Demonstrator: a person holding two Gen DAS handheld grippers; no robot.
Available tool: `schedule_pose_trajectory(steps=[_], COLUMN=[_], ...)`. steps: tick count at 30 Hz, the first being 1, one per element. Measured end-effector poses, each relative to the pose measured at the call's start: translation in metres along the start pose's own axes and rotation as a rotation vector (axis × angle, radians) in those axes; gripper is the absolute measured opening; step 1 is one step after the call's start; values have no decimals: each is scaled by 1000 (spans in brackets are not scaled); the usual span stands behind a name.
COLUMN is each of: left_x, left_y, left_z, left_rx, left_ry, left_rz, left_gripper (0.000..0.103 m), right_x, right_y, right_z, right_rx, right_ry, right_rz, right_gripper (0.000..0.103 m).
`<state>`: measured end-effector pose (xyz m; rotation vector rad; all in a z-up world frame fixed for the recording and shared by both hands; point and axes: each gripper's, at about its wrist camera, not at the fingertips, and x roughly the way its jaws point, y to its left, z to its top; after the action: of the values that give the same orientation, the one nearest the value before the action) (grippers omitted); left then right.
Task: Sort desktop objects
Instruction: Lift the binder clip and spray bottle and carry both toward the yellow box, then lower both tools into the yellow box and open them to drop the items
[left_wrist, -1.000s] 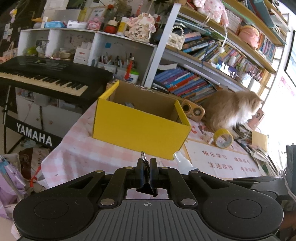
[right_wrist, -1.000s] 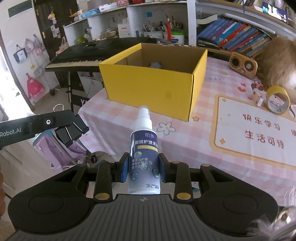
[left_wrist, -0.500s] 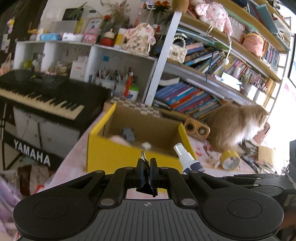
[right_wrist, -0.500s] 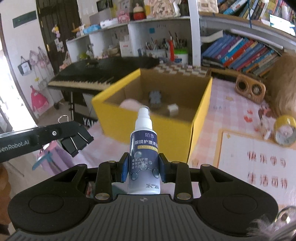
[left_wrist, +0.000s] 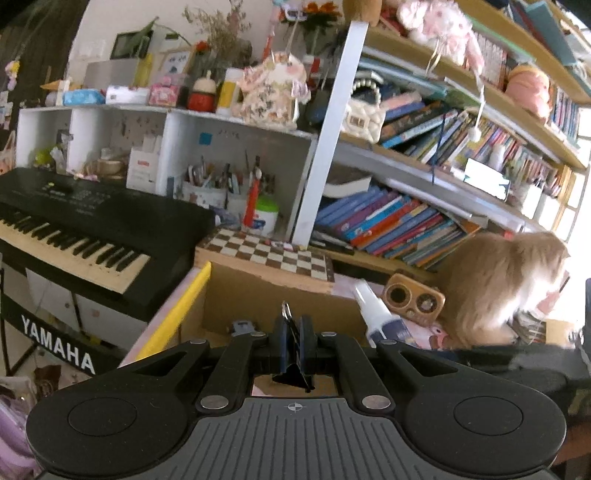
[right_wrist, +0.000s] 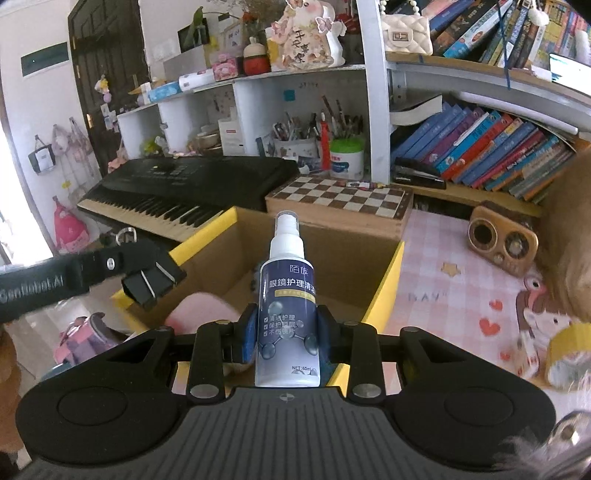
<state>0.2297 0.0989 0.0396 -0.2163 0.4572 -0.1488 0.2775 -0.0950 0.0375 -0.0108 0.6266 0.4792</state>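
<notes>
- My right gripper (right_wrist: 286, 338) is clamped on a spray bottle (right_wrist: 287, 310), pads pressing the lower part of its body, with the bottle upright and the nozzle on top.
- My left gripper (left_wrist: 291, 338) is squeezed fully together on a black binder clip (left_wrist: 293, 369), whose wire loop sticks up between the fingers.
- In the right wrist view the binder clip (right_wrist: 153, 278) hangs over the left wall of the yellow box (right_wrist: 382, 291), while the bottle sits above the box's near right part.
- The box is open at the top; I see something pink and soft (right_wrist: 201, 308) and a small grey item low inside, though I cannot tell what they are.
- The bottle looks like light, smooth plastic, so I judge it slippery; holding it low on the label band, below the shoulder, seems the steadiest place, and the thin neck is a poor spot.
- The clip is stiff, small and light; gripping its folded body is firmer than gripping the wire handles, which would swing.
- Neither item looks fragile, so releasing them low over the box should do.
- A fluffy cat (left_wrist: 506, 280) sits to the far right on the pink checked tablecloth (right_wrist: 443, 295), next to a wooden speaker (right_wrist: 502, 245); I would keep both arms away from it.
- A roll of yellow tape (right_wrist: 567, 352) lies near right, not yet sorted.
</notes>
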Motion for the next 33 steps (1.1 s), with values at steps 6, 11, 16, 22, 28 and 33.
schedule_pose_trajectory(steps=[6, 11, 16, 22, 28, 33], left_x=[44, 68, 86, 98, 103, 103], left_y=[-10, -18, -18, -19, -23, -25], left_z=[-9, -19, -27, -42, -43, -44], left_rx=[23, 37, 35, 43, 63, 60], left_ry=[83, 158, 215, 285, 295, 288], left_rz=[20, 20, 41, 65, 64, 55], left_gripper=[5, 5, 5, 5, 5, 10], right_x=[48, 77, 102, 120, 130, 132], right_y=[-23, -29, -29, -26, -20, -20], right_z=[16, 20, 22, 22, 19, 17], right_rx=[-22, -82, -196, -282, -401, -451], right_ry=[71, 118, 175, 223, 245, 247], right_rz=[19, 36, 30, 43, 10, -7], right_gripper=[30, 30, 30, 30, 30, 30])
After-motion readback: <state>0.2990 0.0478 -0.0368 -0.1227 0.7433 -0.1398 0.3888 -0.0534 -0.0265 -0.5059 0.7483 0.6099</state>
